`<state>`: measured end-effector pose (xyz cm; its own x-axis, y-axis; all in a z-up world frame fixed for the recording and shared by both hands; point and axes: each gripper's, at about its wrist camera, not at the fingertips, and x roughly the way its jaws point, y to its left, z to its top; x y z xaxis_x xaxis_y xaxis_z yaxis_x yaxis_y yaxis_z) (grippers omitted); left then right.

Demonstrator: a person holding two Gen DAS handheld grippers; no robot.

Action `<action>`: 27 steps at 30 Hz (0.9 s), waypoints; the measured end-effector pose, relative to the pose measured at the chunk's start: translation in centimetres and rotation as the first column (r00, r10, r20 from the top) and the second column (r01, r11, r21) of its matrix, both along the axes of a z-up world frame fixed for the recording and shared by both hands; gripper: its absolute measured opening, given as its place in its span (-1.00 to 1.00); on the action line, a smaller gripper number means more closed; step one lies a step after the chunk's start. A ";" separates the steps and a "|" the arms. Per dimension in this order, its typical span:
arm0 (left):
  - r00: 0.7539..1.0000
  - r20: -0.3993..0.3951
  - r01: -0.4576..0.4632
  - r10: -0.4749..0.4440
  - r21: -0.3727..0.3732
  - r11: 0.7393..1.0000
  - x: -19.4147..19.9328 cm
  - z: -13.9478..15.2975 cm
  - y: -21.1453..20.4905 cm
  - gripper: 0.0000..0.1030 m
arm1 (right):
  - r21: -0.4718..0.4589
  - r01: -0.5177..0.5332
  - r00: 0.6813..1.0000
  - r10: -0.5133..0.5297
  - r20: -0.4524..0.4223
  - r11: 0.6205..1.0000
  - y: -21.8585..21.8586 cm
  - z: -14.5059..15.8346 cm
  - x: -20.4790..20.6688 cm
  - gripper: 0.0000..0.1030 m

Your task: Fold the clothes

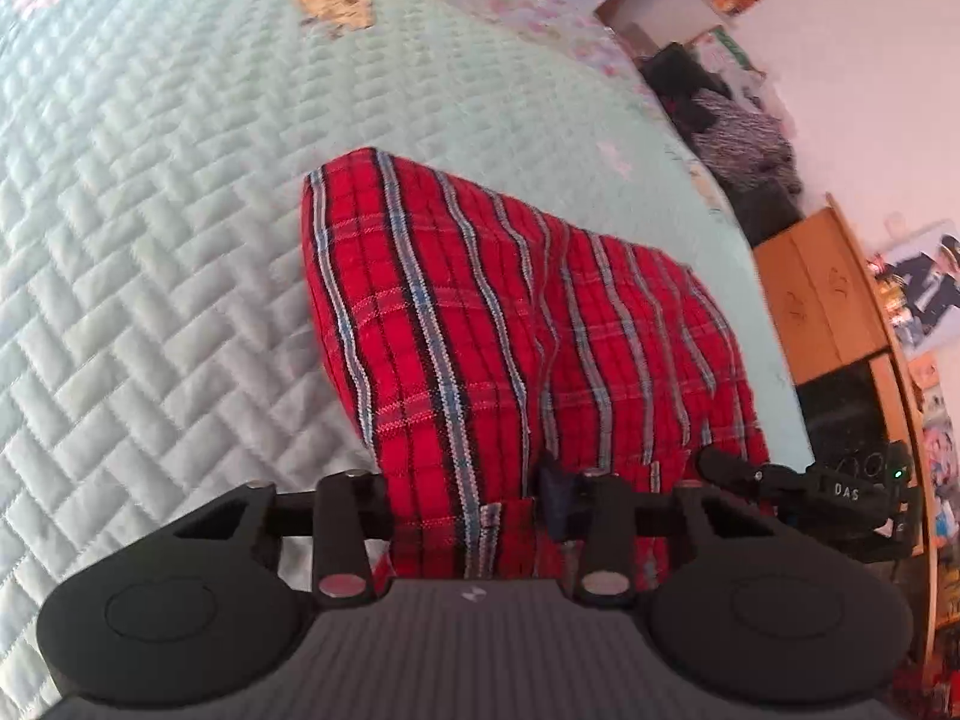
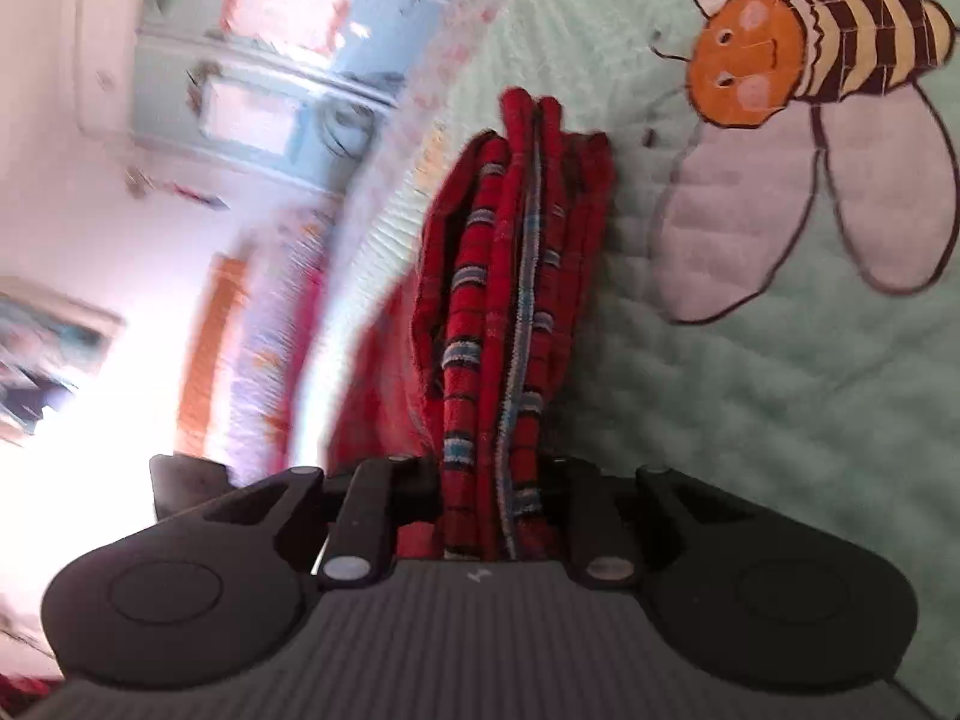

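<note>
Over the bed: red plaid garment is held up above the pale green quilt, gathered in several layers; its far end, toward 12 o'clock in the left wrist view, seems to droop to the quilt.
Left gripper: left gripper is closed down on the near edge of the cloth, which fills the gap between its fingers and runs away toward 12 and 1 o'clock.
Right gripper: right gripper is clamped on a thick bunch of the same garment's stacked folds, seen edge-on and running straight up to 12 o'clock.
Other gripper in sight: the right gripper's black body shows at 4 o'clock of the left wrist view, just beside the cloth.
Handling: likely light, soft woven cotton, limp, not fragile; layers may slide on each other.
Where to hold: by the hemmed edges or corners, pinching every layer together, so that none drops out.
Bee picture: on the quilt at 2 o'clock of the right wrist view.
</note>
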<state>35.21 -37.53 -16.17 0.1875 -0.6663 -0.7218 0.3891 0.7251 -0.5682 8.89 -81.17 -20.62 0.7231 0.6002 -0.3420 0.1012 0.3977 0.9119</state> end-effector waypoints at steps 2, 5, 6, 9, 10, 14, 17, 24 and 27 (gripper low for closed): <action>1.000 0.004 0.023 -0.023 -0.031 0.999 -0.4 1.0 -0.6 -0.33 | 0.026 0.026 1.000 -0.026 0.017 0.999 0.3 0.5 -0.9 -0.64; 0.997 0.006 0.071 -0.071 -0.038 0.997 -1.4 2.1 -2.1 -0.35 | 0.070 0.076 0.996 -0.079 0.034 0.995 0.1 0.8 -2.8 -0.64; 0.995 0.008 0.095 -0.095 -0.042 0.995 -2.0 2.4 -2.9 -0.35 | 0.080 0.096 0.995 -0.098 0.031 0.992 -0.1 0.9 -3.3 -0.64; 0.984 0.012 0.178 -0.177 -0.070 0.982 -4.1 4.0 -5.4 -0.35 | 0.103 0.158 0.986 -0.163 0.040 0.982 -0.7 2.4 -6.7 -0.64; 0.977 0.008 0.213 -0.213 -0.089 0.973 -4.6 4.6 -6.4 -0.35 | 0.110 0.179 0.982 -0.185 0.047 0.978 -0.9 3.1 -8.1 -0.64; 0.920 0.006 0.388 -0.391 -0.149 0.910 -8.4 7.0 -12.7 -0.35 | 0.137 0.312 0.946 -0.321 0.042 0.940 -2.4 5.8 -16.4 -0.64; 0.855 0.007 0.511 -0.518 -0.182 0.840 -12.9 7.3 -18.3 -0.35 | 0.103 0.378 0.924 -0.382 0.023 0.920 -3.7 7.3 -21.3 -0.63; 0.802 -0.074 0.560 -0.593 -0.256 0.788 -19.3 3.3 -24.1 -0.35 | -0.005 0.483 0.875 -0.484 -0.013 0.875 -7.4 10.1 -30.4 -0.58; 0.828 -0.057 0.531 -0.558 -0.241 0.812 -19.8 3.4 -22.3 -0.35 | -0.020 0.490 0.871 -0.490 -0.021 0.872 -8.5 10.2 -31.9 -0.58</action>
<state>15.42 -59.80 -12.81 -0.3294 -0.7682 -0.5490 0.6045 0.2751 -0.7476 -22.98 -89.68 -10.44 0.9144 0.1663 -0.3691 0.3086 0.3037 0.9014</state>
